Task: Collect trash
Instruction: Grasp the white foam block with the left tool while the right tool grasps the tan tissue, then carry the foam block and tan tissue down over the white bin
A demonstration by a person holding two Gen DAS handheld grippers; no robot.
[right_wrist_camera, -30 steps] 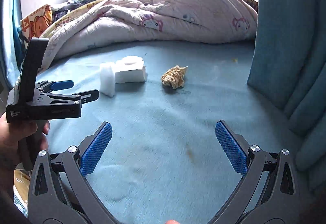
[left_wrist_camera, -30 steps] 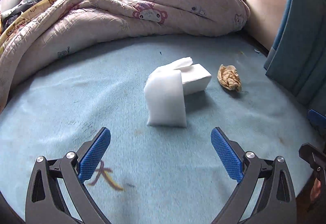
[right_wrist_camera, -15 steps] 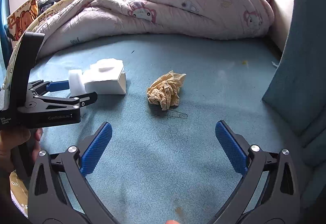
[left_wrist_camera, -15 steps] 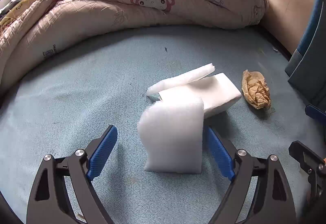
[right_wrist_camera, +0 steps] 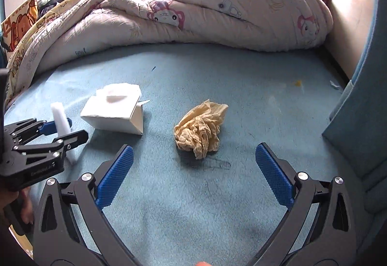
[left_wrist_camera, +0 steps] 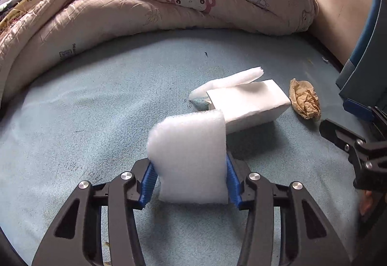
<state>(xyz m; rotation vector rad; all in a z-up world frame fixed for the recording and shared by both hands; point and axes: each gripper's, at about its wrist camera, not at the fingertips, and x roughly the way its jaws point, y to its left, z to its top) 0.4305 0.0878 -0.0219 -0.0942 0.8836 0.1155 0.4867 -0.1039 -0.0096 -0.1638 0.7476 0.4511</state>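
Note:
My left gripper point(left_wrist_camera: 191, 181) is shut on a white foam piece point(left_wrist_camera: 191, 157) that stands upright on the blue bed sheet; the foam piece also shows in the right wrist view point(right_wrist_camera: 63, 128). Just behind it lies a white paper box point(left_wrist_camera: 249, 104) with a foam strip point(left_wrist_camera: 232, 82) on top; the box also shows in the right wrist view point(right_wrist_camera: 116, 109). A crumpled tan paper ball point(right_wrist_camera: 200, 130) lies ahead of my open, empty right gripper point(right_wrist_camera: 193, 171), a little beyond its fingertips. It also shows in the left wrist view point(left_wrist_camera: 306, 101).
A bunched pink cartoon quilt point(left_wrist_camera: 157, 0) fills the far side of the bed. A blue curtain point(right_wrist_camera: 358, 109) hangs at the right edge. A wall point(left_wrist_camera: 338, 0) runs along the far right. The blue sheet point(right_wrist_camera: 193, 217) is stained.
My left gripper moved forward around the upright foam piece and closed on it. My right gripper moved forward toward the tan paper ball and stayed open.

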